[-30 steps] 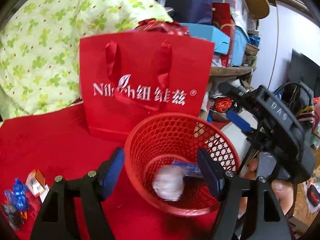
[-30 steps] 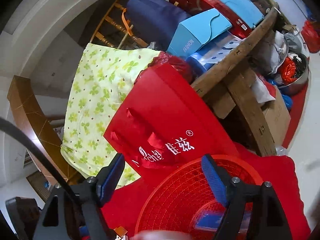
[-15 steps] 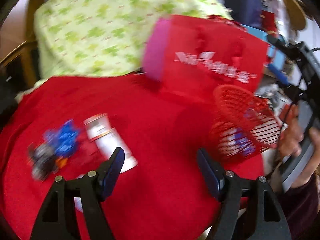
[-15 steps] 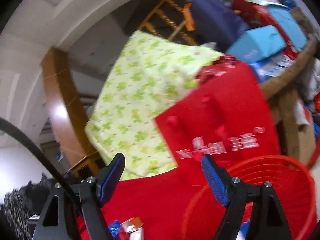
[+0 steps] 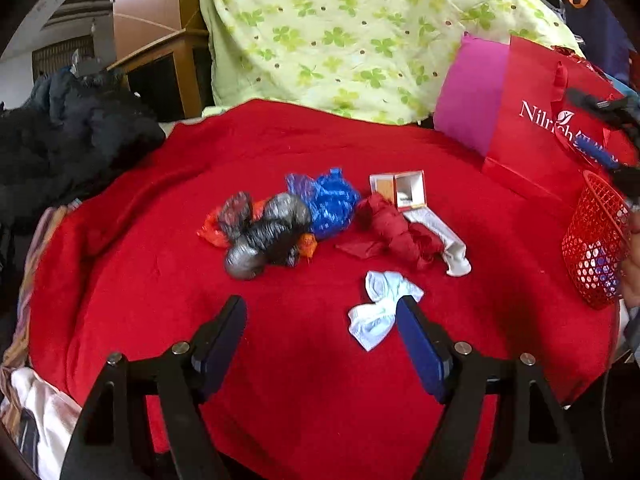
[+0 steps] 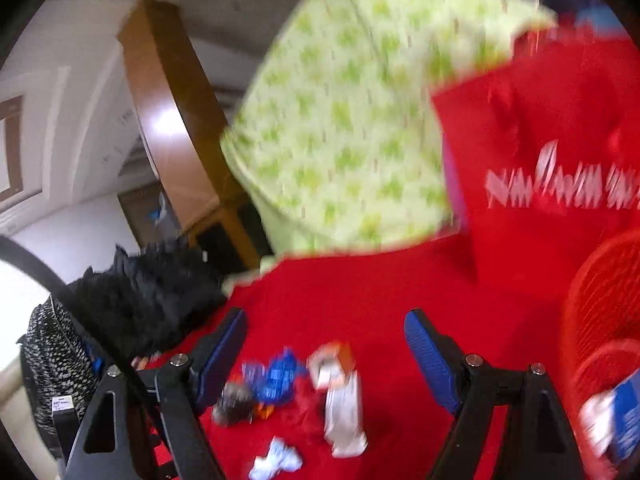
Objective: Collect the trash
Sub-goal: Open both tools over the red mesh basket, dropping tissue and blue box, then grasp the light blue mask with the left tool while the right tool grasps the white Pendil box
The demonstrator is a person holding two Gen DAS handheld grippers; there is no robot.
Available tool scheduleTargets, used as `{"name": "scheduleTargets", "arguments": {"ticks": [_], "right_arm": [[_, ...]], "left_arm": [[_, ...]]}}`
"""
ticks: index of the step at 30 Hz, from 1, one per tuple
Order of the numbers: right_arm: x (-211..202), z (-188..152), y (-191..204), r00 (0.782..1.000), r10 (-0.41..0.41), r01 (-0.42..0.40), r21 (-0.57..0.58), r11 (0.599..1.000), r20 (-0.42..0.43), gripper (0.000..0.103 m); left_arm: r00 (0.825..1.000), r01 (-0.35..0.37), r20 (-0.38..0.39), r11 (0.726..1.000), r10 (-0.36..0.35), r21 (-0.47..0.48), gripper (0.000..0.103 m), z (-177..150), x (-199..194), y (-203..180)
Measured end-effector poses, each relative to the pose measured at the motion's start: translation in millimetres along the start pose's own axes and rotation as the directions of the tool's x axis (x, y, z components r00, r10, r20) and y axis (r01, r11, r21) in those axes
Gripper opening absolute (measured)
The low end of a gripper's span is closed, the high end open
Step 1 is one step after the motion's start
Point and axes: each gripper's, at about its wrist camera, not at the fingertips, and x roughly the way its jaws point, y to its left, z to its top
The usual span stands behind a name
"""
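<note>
Both tongs are wide with nothing in them. The left gripper (image 5: pixel 320 328) hangs over the red cloth (image 5: pixel 280 380), a white tissue (image 5: pixel 380 312) just past its right finger. Farther out sits the trash pile: grey bag (image 5: pixel 264 240), blue wrapper (image 5: pixel 328 204), red wad (image 5: pixel 396 232), small box (image 5: pixel 404 190). The basket (image 5: pixel 592 248) is far right. The right gripper (image 6: pixel 324 344) view is blurry, basket at right.

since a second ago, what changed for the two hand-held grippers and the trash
Both views swung from the red mesh basket to the trash pile on the red cloth. The left hand-held gripper, open and empty, now aims near the white crumpled tissue; the right hand-held gripper, also open and empty, faces the pile. Nothing was picked up. The basket's contents, the red gift bag and the pile stayed put.
</note>
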Motion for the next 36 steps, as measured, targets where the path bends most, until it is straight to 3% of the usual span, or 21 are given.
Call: {"name": "scheduleTargets", "arguments": {"ticks": [4, 7, 10, 22, 23, 26, 32, 36], "right_arm": [[66.8, -21.3, -11.1, 0.970, -0.041, 0.054, 0.048, 0.997, -0.242, 0.083], [106.1, -41.5, -14.7, 0.934, -0.086, 0.100, 0.022, 0.995, -0.348, 0.082], [142.7, -60.1, -17.1, 0.891, -0.136, 0.144, -0.014, 0.989, -0.433, 0.071], [218.6, -98.0, -19.3, 0.791, -0.220, 0.213, -0.080, 0.974, -0.570, 0.067], [219.9, -99.0, -19.1, 0.790, -0.229, 0.216, -0.091, 0.972, -0.569, 0.065], [217.0, -98.5, -16.4, 0.784, -0.275, 0.230, -0.152, 0.961, -0.556, 0.041], [194.9, -88.3, -29.6, 0.785, -0.244, 0.231, -0.096, 0.968, -0.569, 0.041], [161.7, -74.0, -36.6, 0.816, -0.235, 0.237, -0.066, 0.969, -0.528, 0.041]], "left_arm": [[0.999, 0.022, -0.027, 1.000, -0.022, -0.005, 0.078, -6.7, 10.6, -1.0], [0.998, 0.044, -0.051, 0.999, -0.044, -0.011, 0.078, -12.0, 22.3, -2.0], [0.996, 0.059, -0.072, 0.998, -0.060, -0.016, 0.078, -16.9, 31.2, -0.5], [0.989, 0.092, -0.114, 0.995, -0.096, -0.040, 0.078, -24.0, 48.0, 8.9], [0.988, 0.098, -0.117, 0.994, -0.102, -0.038, 0.078, -23.3, 49.1, 7.8], [0.983, 0.126, -0.131, 0.991, -0.129, -0.032, 0.078, -22.5, 54.6, 0.8], [0.972, 0.177, -0.154, 0.984, -0.180, -0.030, 0.078, -15.3, 70.2, -16.7], [0.967, 0.189, -0.165, 0.981, -0.193, -0.038, 0.078, -6.4, 85.5, -25.7]]}}
